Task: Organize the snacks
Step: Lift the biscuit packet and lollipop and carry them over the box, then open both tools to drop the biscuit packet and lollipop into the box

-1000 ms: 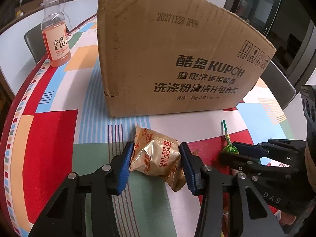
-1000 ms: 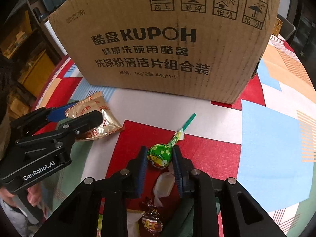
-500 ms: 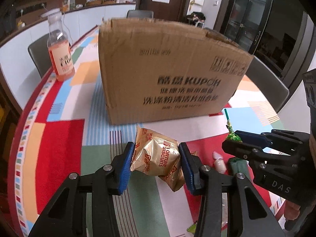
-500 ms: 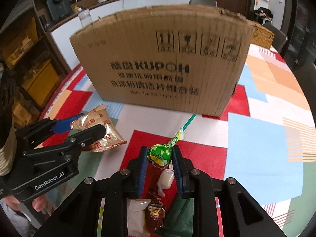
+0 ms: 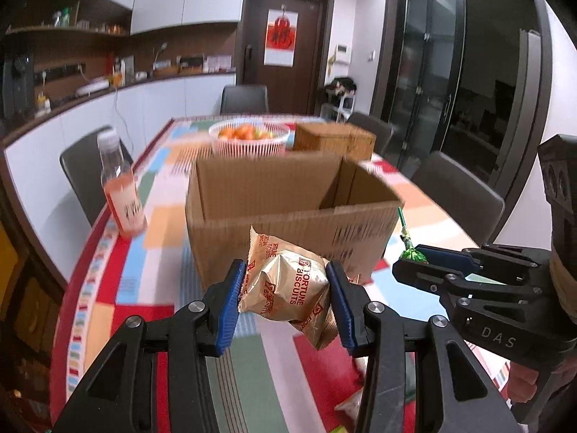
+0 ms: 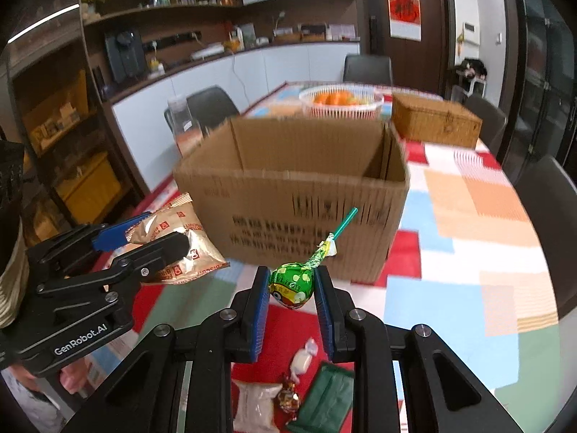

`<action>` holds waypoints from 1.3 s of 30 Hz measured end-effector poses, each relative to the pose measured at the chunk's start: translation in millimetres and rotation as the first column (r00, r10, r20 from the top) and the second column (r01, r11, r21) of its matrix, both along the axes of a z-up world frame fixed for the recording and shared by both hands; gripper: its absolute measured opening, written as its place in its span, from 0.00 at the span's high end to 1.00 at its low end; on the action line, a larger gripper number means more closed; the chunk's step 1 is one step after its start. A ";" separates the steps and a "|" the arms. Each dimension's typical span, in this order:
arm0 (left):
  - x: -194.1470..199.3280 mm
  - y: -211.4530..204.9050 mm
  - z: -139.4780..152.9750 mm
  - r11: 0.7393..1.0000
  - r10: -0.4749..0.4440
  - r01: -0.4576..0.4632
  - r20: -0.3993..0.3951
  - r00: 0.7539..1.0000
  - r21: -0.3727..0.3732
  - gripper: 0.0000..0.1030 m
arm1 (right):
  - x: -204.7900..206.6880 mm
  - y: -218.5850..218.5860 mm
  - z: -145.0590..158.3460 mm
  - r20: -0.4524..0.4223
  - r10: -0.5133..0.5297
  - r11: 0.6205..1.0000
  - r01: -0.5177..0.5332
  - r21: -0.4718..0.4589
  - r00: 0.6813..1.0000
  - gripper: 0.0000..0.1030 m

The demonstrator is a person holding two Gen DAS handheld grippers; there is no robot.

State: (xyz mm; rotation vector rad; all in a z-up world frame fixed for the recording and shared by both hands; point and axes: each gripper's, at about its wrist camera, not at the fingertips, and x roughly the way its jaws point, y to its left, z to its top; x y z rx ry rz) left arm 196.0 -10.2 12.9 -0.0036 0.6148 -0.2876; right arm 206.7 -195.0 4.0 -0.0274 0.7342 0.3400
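Motion-blurred print on the cardboard box (image 6: 299, 202), its floor hidden behind the near wall.

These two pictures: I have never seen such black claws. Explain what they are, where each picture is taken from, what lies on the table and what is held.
The claws are two-finger grippers that a person holds, one in each hand, each with a camera looking along its fingers. The left gripper, seen from its own camera, is shut on a gold biscuit packet. The right gripper, in the other picture, is shut on a green lollipop. Both are lifted in front of an open cardboard box on the patterned table. Also there: a drink bottle, a fruit basket, a wicker case and small wrapped sweets below the lollipop.
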 end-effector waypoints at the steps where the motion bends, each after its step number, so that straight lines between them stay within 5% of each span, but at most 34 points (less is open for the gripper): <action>1: 0.5 -0.7 5.8 1.000 0.001 -0.001 0.017 1.000 0.001 0.56 | 0.4 -0.7 5.2 0.015 -0.002 1.000 0.002 0.003 1.000 0.75; 16: 33.1 0.9 56.9 1.000 0.026 -0.028 0.155 0.988 0.010 0.56 | 32.6 1.2 62.9 0.164 -0.024 0.998 0.013 0.067 0.986 0.75; 32: 101.3 3.0 46.3 0.992 0.084 -0.094 0.115 0.990 0.084 0.56 | 102.2 7.1 53.2 0.076 -0.021 1.000 0.020 0.023 0.997 0.75; 36: 116.0 0.6 39.2 0.985 0.116 -0.124 0.075 0.990 0.121 0.41 | 116.2 9.8 49.1 0.084 -0.041 0.999 0.044 -0.030 0.996 0.74; 39: 106.8 4.5 37.0 0.987 0.123 -0.130 0.073 0.990 0.093 0.31 | 113.2 8.7 47.3 0.103 -0.084 0.992 0.093 -0.081 0.991 0.55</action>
